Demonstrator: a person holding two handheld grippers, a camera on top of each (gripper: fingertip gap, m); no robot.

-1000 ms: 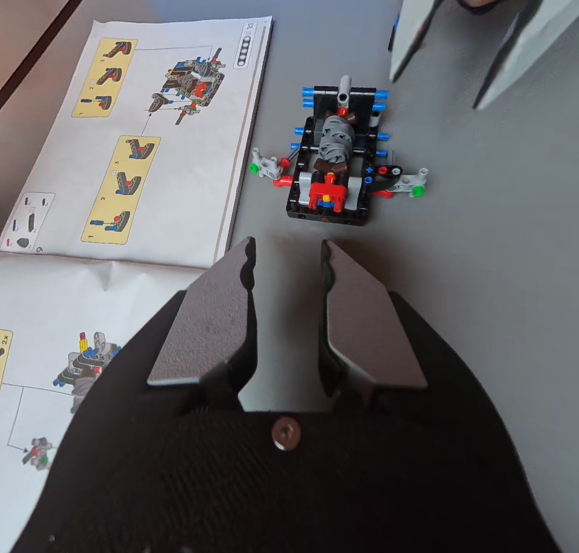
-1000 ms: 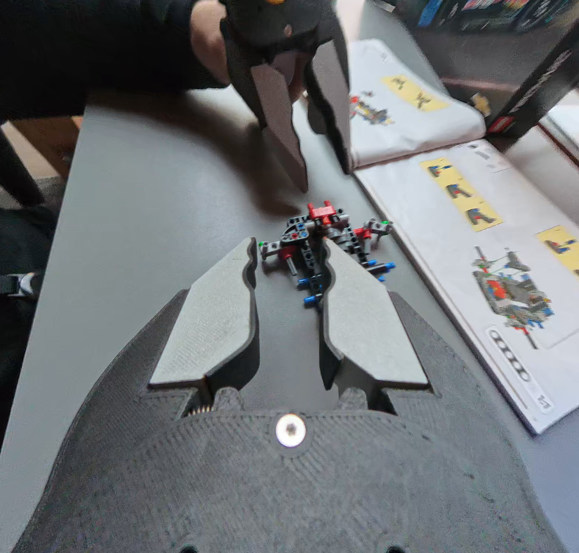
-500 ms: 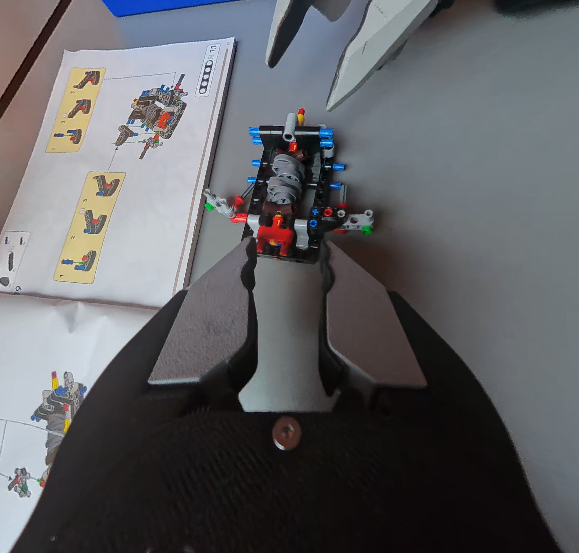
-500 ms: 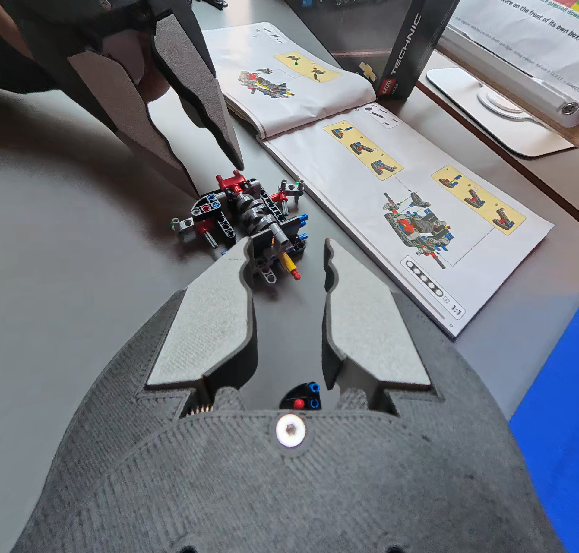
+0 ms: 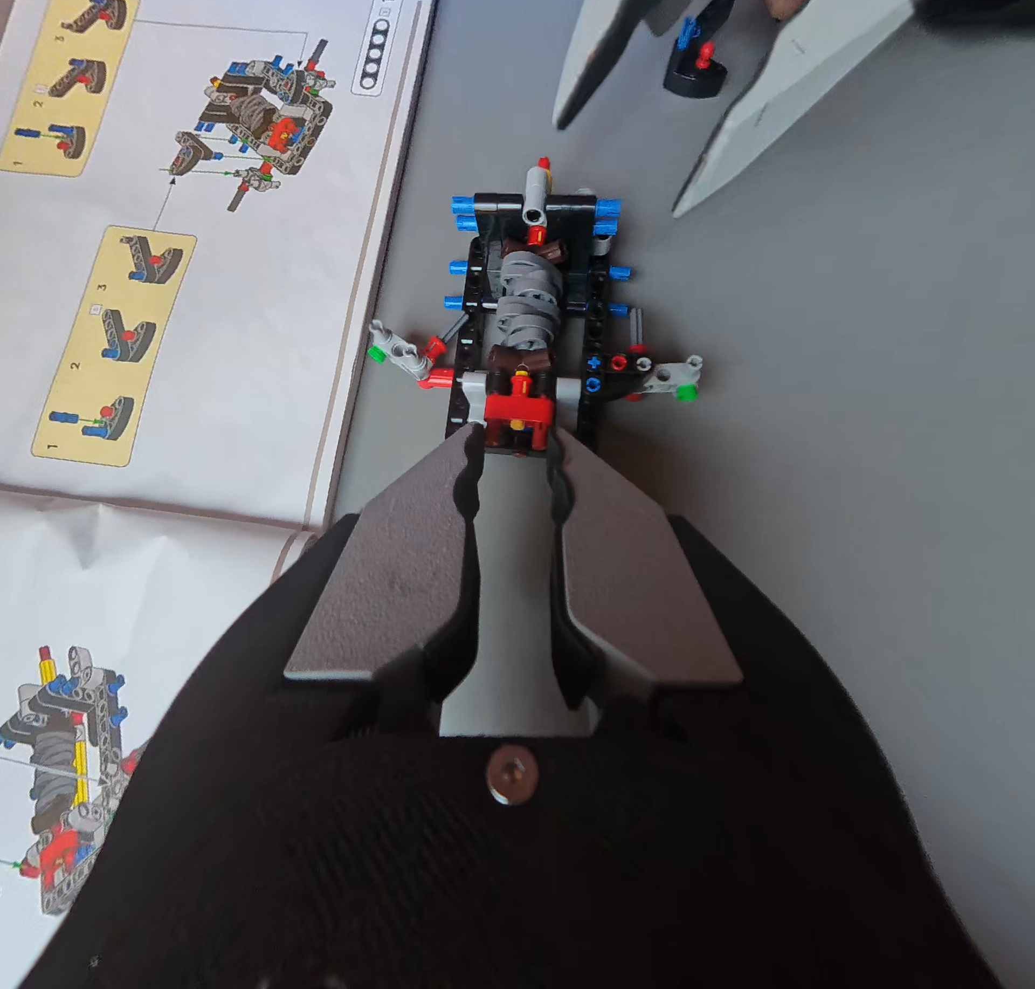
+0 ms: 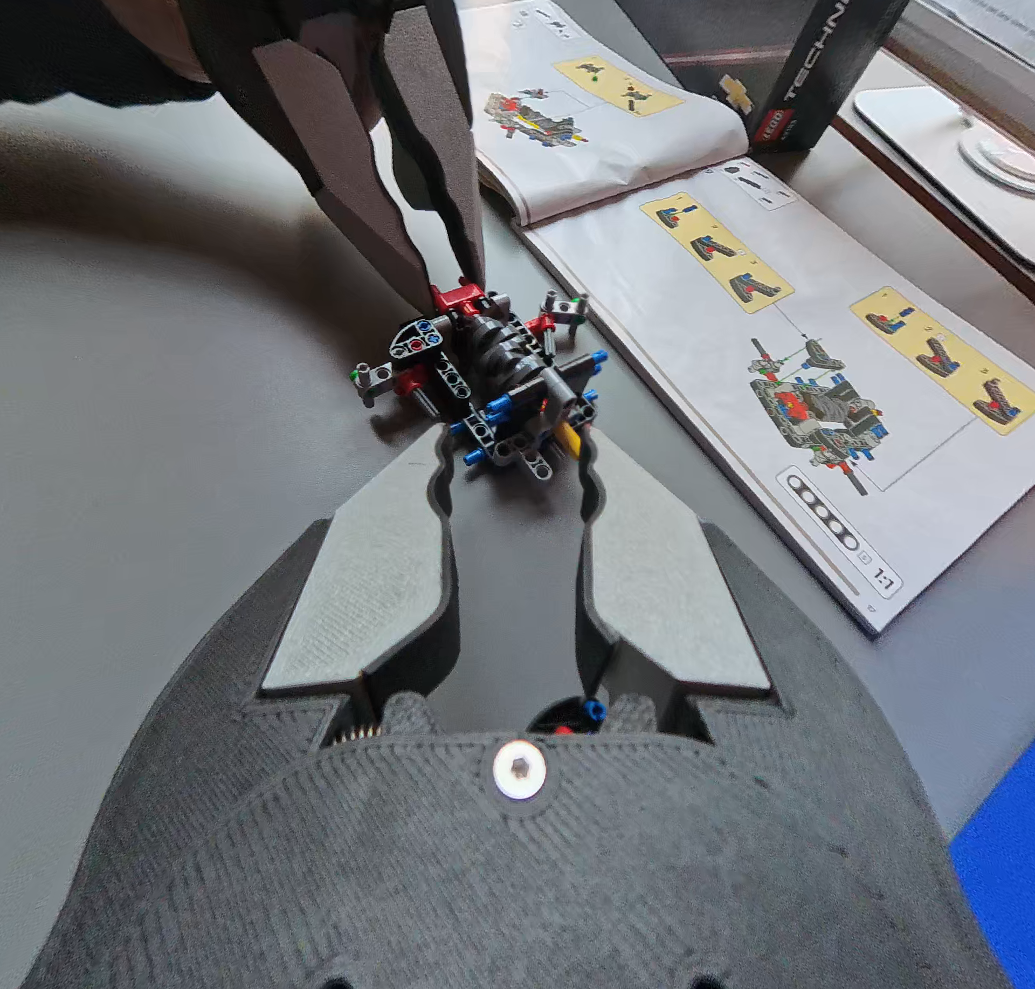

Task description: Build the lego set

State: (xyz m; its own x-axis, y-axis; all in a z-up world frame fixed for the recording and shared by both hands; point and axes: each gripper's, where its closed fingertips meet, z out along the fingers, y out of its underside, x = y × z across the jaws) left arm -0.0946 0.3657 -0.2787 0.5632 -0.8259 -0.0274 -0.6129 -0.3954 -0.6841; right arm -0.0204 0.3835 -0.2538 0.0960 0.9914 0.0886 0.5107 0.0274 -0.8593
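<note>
The lego assembly (image 5: 526, 312), a black frame with a grey gear core, blue pins and a red block, lies on the grey table (image 5: 840, 514). My left gripper (image 5: 515, 435) has narrowed onto the red block at the assembly's near end, one fingertip on each side. In the right wrist view the assembly (image 6: 493, 379) lies between both grippers, with the left gripper (image 6: 451, 290) pinching the red end. My right gripper (image 6: 515, 441) is open, its tips straddling the end with the yellow axle without gripping it. A small black piece with blue and red pins (image 5: 694, 71) lies on the table between the right gripper's fingers (image 5: 593, 65).
The open instruction booklet (image 5: 196, 234) lies left of the assembly; it also shows in the right wrist view (image 6: 784, 374). A black lego box (image 6: 784, 37) stands behind it. A white flat object (image 6: 952, 138) and a blue surface (image 6: 1002, 878) are at the right. The grippers' ends are close to 9 cm from one another.
My left gripper moved forward to the assembly and narrowed onto its red block. My right gripper moved in closer, so its tips now flank the opposite end.
</note>
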